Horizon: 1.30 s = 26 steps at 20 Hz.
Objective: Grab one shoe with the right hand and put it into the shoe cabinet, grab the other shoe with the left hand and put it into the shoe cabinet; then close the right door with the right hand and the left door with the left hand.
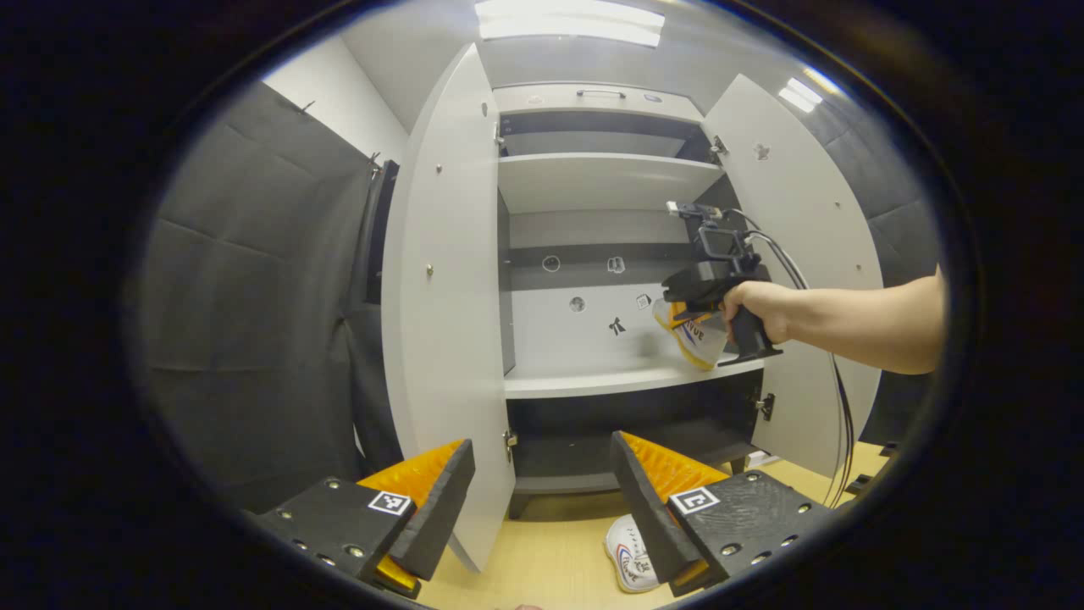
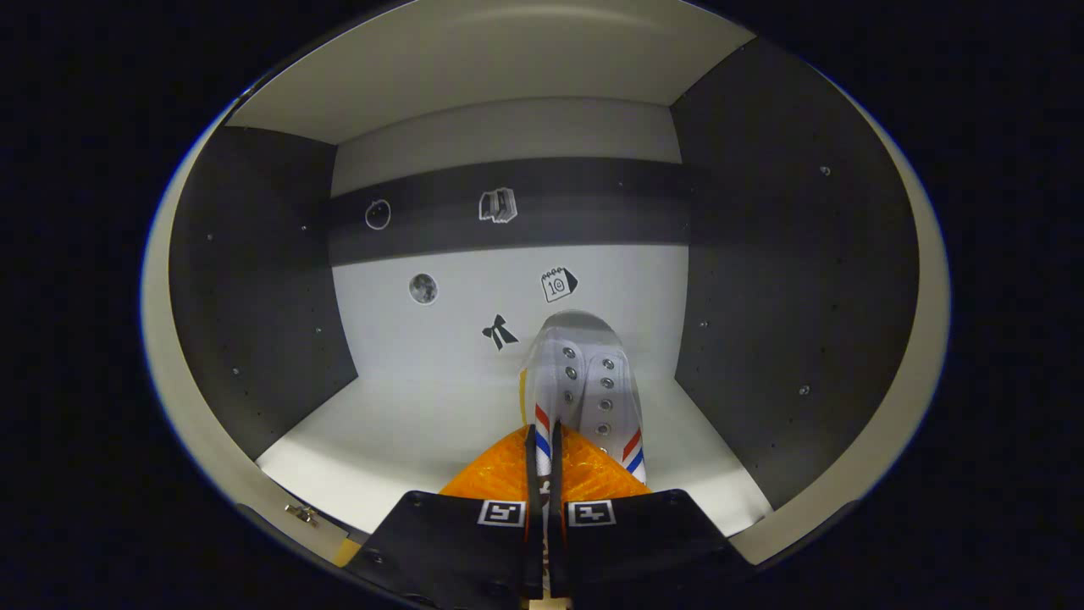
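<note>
Inside white cabinet shelf [image 2: 423, 407], right tongs [image 2: 546, 474] clench shoe [image 2: 589, 381]; left tongs [image 1: 542, 491] gape.

The shoe cabinet [image 1: 593, 182] stands on a pale wood floor [image 1: 550, 559] with both doors wide open. It has white shelves, one above the other. The middle shelf [image 1: 593, 377] is white and flat, with little stickers on the wall behind it. In the right gripper view this shelf [image 2: 406, 407] has dark side walls, and one white shoe [image 2: 584, 381] with red and blue stripes is over it, toe toward the back; I cannot tell if it touches the shelf. On the floor in front of the cabinet lies the other white shoe [image 1: 631, 555], near the bottom shelf.
</note>
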Each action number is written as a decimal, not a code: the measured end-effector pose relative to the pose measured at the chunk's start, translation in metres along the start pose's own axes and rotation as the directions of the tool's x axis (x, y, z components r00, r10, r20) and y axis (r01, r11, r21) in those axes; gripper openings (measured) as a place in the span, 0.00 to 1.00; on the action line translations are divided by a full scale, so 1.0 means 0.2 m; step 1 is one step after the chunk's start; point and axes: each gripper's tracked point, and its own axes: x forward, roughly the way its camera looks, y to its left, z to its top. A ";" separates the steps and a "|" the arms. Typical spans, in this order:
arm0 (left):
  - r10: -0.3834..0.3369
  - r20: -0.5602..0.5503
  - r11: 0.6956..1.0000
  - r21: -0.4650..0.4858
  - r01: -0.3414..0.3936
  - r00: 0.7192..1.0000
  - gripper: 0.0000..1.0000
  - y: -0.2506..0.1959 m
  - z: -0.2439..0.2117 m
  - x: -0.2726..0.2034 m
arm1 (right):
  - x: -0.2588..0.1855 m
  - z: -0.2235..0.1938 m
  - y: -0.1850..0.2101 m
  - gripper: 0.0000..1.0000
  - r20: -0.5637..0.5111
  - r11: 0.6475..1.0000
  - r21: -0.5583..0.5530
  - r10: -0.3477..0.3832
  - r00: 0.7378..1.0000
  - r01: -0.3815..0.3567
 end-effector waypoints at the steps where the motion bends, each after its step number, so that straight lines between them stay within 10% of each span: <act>1: -0.005 0.000 1.000 0.004 0.005 1.000 0.94 -0.01 0.00 0.01 | 0.02 0.00 0.00 0.04 -0.002 1.000 0.003 -0.008 1.000 0.008; 6: -0.021 -0.009 1.000 0.002 0.021 1.000 0.94 -0.03 -0.02 0.06 | 0.05 0.00 -0.05 0.11 0.000 0.999 0.023 -0.046 0.999 0.046; 10: -0.036 -0.020 0.999 -0.010 0.036 0.999 0.94 -0.06 -0.04 0.09 | -0.07 0.13 -0.07 0.46 0.106 0.999 -0.018 -0.048 0.993 0.050; 13: -0.047 -0.026 0.999 -0.011 0.047 0.999 0.94 -0.09 -0.04 0.13 | -0.24 0.16 -0.07 1.00 0.174 0.998 -0.048 -0.035 0.984 0.044; 26: -0.149 -0.115 0.989 -0.020 0.148 0.982 0.94 -0.23 -0.26 0.42 | -0.97 -0.02 -0.08 1.00 0.337 0.991 -0.130 0.033 0.941 0.012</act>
